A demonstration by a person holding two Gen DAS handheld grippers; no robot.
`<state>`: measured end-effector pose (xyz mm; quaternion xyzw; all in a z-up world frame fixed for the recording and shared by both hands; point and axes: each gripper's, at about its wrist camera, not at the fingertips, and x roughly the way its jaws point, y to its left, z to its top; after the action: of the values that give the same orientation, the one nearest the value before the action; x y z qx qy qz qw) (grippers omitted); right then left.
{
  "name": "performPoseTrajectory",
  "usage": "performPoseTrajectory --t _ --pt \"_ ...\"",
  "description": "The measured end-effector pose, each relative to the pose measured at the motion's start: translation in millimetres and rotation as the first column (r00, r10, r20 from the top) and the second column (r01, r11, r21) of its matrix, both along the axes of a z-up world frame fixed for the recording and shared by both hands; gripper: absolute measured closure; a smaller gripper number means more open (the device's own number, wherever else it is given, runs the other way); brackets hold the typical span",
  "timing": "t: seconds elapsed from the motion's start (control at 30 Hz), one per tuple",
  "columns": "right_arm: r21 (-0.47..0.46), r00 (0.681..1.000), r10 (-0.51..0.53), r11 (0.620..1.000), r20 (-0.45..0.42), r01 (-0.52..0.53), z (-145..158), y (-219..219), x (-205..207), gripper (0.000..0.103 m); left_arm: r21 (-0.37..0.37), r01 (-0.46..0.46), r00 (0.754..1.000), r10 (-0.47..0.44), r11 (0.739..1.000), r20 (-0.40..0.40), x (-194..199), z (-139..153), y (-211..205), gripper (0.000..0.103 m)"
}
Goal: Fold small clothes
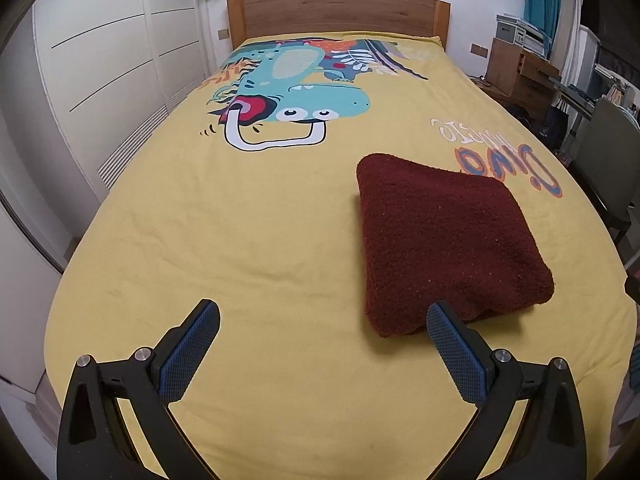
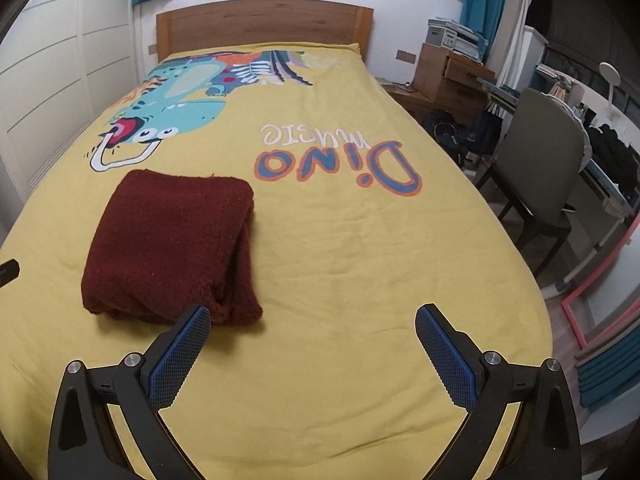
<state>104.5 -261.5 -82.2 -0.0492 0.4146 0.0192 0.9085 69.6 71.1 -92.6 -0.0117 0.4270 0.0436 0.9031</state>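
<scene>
Grippers came first in both views: the left gripper (image 1: 323, 316), black-framed with blue textured pads, hung with its jaws wide and nothing between them, and the right gripper (image 2: 313, 316), of the same build, was likewise spread wide and empty. Both hovered over the near end of the yellow cotton bedsheet printed with a cartoon dinosaur (image 1: 256, 232), apart from the cloth. Just beyond, the dark red fuzzy knitted garment (image 1: 448, 240) lay on the sheet as a thick, roughly square bundle: at about one o'clock from the left gripper, its near corner just beside that gripper's right pad, and at about eleven o'clock from the right gripper (image 2: 172, 244). From the right wrist view, stacked layers showed along the bundle's right edge, so the fold looked largely complete. To finish it well, I would judge that any further move should be a light press or squaring of the loose near hem, approached low and level, since a pinch on one layer alone could pull the stack open. Farther off stood the wooden headboard (image 1: 338, 14) at twelve o'clock. At two o'clock a wooden drawer unit (image 2: 448, 74) carried a grey box-like device; whether its drawers held anything could not be told.
</scene>
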Motion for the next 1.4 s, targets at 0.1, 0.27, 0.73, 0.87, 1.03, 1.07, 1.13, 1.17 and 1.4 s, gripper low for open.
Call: performPoseTrajectory --t 0.1,0.27,0.73,0.87,1.03,1.07,1.13,1.17,1.4 --pt "0.001 1.000 -0.001 1.000 -0.011 0.001 -4 -1 -2 0.001 -0.001 -0.012 1.000 0.012 1.000 -0.003 -2 0 1 0.001" --pt "0.003 1.000 0.000 1.000 -0.027 0.000 -12 -5 -1 0.001 0.014 -0.016 1.000 0.016 1.000 0.004 -6 1 2 0.001" --pt "0.060 0.998 -0.003 0.998 -0.063 0.007 -17 -15 1 0.001 0.025 -0.023 1.000 0.024 0.999 -0.009 -7 -3 5 0.001" --pt "0.054 0.998 -0.002 0.999 -0.065 0.005 -16 -14 1 0.001 0.031 -0.019 1.000 0.019 0.999 -0.011 -7 -5 4 0.001" --pt "0.049 0.997 -0.001 0.999 -0.074 0.004 -18 -13 2 0.001 0.018 -0.017 1.000 0.018 1.000 -0.008 -7 -6 6 0.001" --pt "0.049 0.997 0.000 0.999 -0.076 0.004 -18 -13 2 0.001 0.018 -0.018 1.000 0.018 1.000 -0.007 -7 -6 6 0.001" --pt "0.045 0.997 0.000 0.999 -0.078 0.003 -19 -13 2 0.001 0.018 -0.019 1.000 0.019 1.000 -0.007 -7 -5 6 0.001" --pt "0.043 0.997 0.001 0.999 -0.080 0.003 -19 -12 2 0.001 0.019 -0.020 1.000 0.020 1.000 -0.007 -7 -5 6 0.001" --pt "0.041 0.996 0.009 0.999 -0.086 -0.006 -21 -9 2 0.001 0.022 -0.012 1.000 0.013 1.000 -0.010 -6 -7 7 0.001"
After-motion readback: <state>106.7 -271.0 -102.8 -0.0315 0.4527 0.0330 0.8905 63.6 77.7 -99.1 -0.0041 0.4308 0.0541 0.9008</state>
